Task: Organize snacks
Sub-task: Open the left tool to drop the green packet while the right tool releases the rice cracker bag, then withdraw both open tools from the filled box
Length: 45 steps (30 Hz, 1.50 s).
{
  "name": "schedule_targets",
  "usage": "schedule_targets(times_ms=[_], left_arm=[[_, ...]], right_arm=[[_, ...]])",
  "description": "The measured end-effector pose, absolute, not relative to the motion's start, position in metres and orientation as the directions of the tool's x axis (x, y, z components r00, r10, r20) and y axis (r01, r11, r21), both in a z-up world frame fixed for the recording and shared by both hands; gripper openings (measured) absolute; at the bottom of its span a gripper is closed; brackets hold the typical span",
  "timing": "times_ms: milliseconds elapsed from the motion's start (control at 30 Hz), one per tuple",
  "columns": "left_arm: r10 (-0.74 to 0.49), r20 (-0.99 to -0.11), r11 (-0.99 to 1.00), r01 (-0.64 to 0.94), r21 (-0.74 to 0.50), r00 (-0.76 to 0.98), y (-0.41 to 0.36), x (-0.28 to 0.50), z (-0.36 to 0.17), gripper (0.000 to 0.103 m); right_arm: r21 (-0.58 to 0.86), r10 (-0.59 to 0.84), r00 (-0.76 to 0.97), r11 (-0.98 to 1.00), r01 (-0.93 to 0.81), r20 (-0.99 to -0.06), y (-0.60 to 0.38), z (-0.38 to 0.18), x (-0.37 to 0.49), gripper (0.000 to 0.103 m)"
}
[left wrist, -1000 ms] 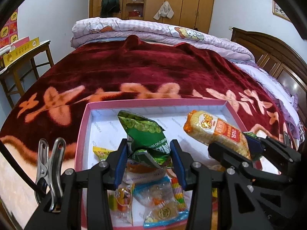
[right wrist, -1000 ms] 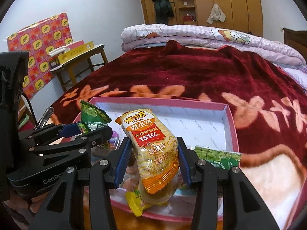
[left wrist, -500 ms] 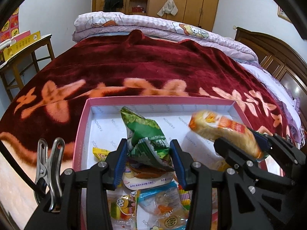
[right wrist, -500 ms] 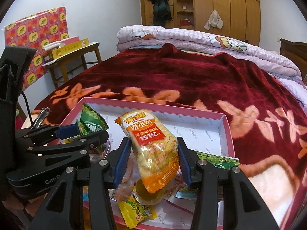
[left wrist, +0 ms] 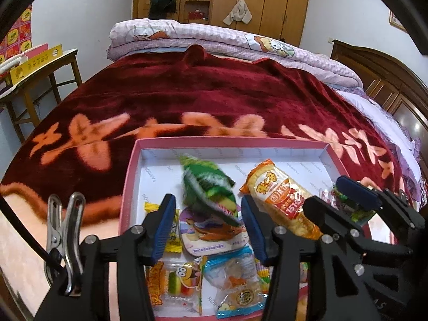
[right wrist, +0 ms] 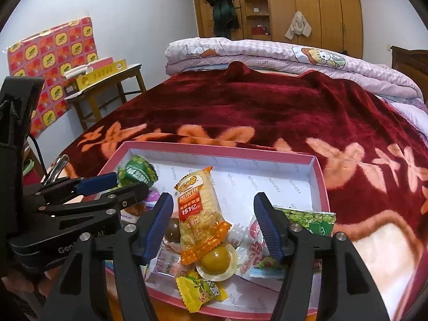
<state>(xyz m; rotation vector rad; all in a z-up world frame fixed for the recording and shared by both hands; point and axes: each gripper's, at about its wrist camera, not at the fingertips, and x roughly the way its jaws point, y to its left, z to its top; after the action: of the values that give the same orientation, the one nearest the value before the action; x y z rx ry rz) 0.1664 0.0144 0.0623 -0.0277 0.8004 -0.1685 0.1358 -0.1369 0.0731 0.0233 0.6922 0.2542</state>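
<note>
A pink-rimmed box (left wrist: pixel 230 141) (right wrist: pixel 219 151) of snacks lies on the dark red blanket. My left gripper (left wrist: pixel 207 206) hangs over the box's near left part with its jaws opening. A green snack packet (left wrist: pixel 208 187) (right wrist: pixel 137 172) is blurred between the pads, with a gap on both sides. My right gripper (right wrist: pixel 213 200) is over the near middle, jaws opening too. An orange rice-cracker pack (right wrist: pixel 199 208) (left wrist: pixel 281 198) lies on the snack pile between its fingers, close to the left pad and clear of the right one.
In the box are a yellow candy (right wrist: pixel 200 291), a round jelly cup (right wrist: pixel 215 258), a flat green packet (right wrist: pixel 310 219), a burger-print packet (left wrist: pixel 176 283) and a blue packet (left wrist: pixel 238 286). A wooden table (left wrist: pixel 34 61) stands left of the bed, and folded quilts (left wrist: pixel 214 37) lie at its far end.
Both grippers' jaws have widened. The green packet has slipped free of the left pads and is dropping. The rice-cracker pack has left the right grip and settled onto the pile.
</note>
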Motion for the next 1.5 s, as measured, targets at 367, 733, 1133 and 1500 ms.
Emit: schedule_targets(times_ms=[367,733,1133,1500], left_arm=[[-0.171,-0.699,0.984,0.150,-0.092,0.694,0.016,0.146,0.074,0.057],[-0.154,-0.696,0.987,0.139,-0.079,0.701,0.015,0.114,0.086,0.057],[-0.149,-0.706,0.988,0.134,-0.077,0.692,0.014,0.084,0.082,0.057],[-0.129,-0.744,0.990,0.123,-0.063,0.656,0.011,0.074,0.064,0.057]], right_arm=[[0.138,0.267,0.741,0.963,-0.232,-0.617,-0.141,0.081,0.120,0.068],[0.168,0.291,0.739,0.957,-0.239,-0.608,-0.142,0.087,0.094,0.068],[0.197,0.296,0.717,0.955,-0.221,-0.631,-0.147,0.079,0.068,0.068],[0.211,0.291,0.683,0.957,-0.201,-0.670,-0.148,0.062,0.058,0.068]])
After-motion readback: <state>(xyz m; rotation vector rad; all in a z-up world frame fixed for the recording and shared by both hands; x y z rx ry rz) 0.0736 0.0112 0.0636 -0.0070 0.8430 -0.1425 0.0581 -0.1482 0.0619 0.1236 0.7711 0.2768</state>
